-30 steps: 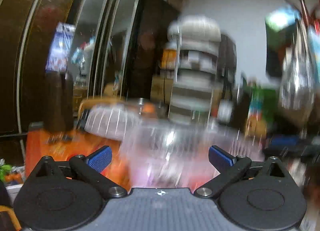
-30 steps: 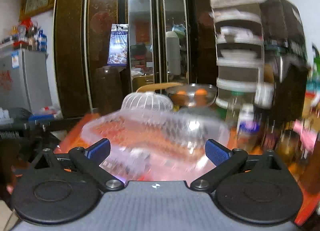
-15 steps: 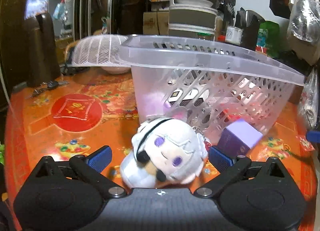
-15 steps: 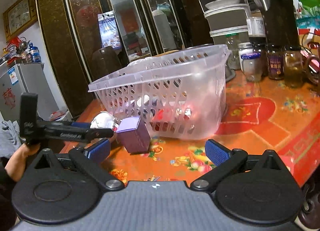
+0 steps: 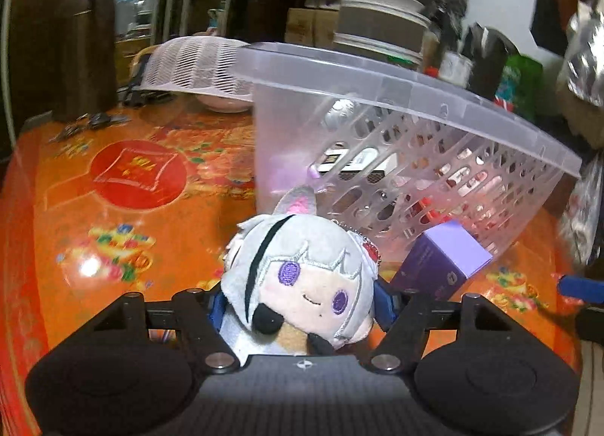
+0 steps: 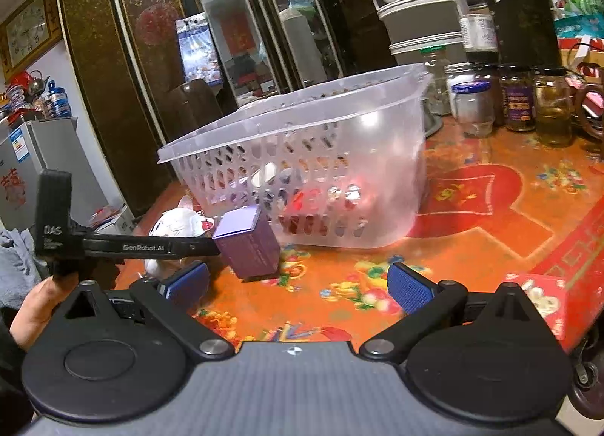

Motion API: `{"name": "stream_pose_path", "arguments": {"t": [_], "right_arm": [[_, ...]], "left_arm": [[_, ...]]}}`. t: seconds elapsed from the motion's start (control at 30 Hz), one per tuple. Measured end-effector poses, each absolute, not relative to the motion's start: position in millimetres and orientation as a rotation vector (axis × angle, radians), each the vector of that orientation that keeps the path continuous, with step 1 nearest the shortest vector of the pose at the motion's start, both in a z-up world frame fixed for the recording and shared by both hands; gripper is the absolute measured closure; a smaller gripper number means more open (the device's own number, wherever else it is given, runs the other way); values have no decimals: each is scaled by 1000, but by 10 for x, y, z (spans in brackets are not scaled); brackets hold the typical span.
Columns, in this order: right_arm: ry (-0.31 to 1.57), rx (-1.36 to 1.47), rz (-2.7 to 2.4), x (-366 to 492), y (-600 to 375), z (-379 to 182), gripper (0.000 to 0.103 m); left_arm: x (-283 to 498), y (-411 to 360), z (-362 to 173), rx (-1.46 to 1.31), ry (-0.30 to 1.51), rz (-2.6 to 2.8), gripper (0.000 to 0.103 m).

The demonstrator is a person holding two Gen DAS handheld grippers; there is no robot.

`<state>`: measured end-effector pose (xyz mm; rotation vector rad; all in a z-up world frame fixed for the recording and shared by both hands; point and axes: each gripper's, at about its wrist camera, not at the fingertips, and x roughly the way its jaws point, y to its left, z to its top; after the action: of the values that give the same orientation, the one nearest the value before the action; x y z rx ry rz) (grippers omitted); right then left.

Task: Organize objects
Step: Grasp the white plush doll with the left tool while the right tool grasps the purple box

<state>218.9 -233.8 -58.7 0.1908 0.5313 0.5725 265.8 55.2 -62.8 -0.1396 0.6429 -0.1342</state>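
In the left wrist view my left gripper [image 5: 302,307] is shut on a grey-haired plush doll [image 5: 302,285] with purple eyes, low over the orange table. A clear perforated plastic basket [image 5: 396,103] stands just behind the doll, with several items inside. A purple box [image 5: 441,262] stands to the doll's right, in front of the basket. In the right wrist view my right gripper [image 6: 298,285] is open and empty above the table, with the purple box [image 6: 249,243] just ahead-left, the basket [image 6: 302,156] beyond it, and the left gripper's arm [image 6: 132,245] over the doll [image 6: 177,222].
Several glass jars [image 6: 509,100] stand at the table's back right. A white mesh food cover [image 5: 196,62] and a dark upright container [image 5: 87,51] stand at the back left. A red packet [image 6: 543,296] lies near the front right edge. Dark cabinets stand behind the table.
My left gripper has moved forward and closed on the plush doll. My right gripper has come a little closer to the purple box and stays open.
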Motion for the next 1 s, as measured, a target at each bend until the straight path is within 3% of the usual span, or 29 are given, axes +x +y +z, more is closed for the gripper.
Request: {"name": "stream_pose_path", "arguments": {"t": [0.53, 0.63, 0.77, 0.93, 1.0], "right_arm": [[656, 23, 455, 2581, -1323, -631, 1], [672, 41, 408, 2639, -1245, -655, 9], [678, 40, 338, 2686, -1192, -664, 28], [668, 6, 306, 2653, -1124, -660, 35], [663, -10, 305, 2613, -1131, -652, 60]], "left_arm": [[2542, 945, -575, -281, 509, 24, 30], [2534, 939, -571, -284, 504, 13, 30], [2525, 951, -578, -295, 501, -2, 30], [2530, 948, -586, -300, 504, -20, 30], [2523, 949, -587, -303, 503, -24, 30]]}}
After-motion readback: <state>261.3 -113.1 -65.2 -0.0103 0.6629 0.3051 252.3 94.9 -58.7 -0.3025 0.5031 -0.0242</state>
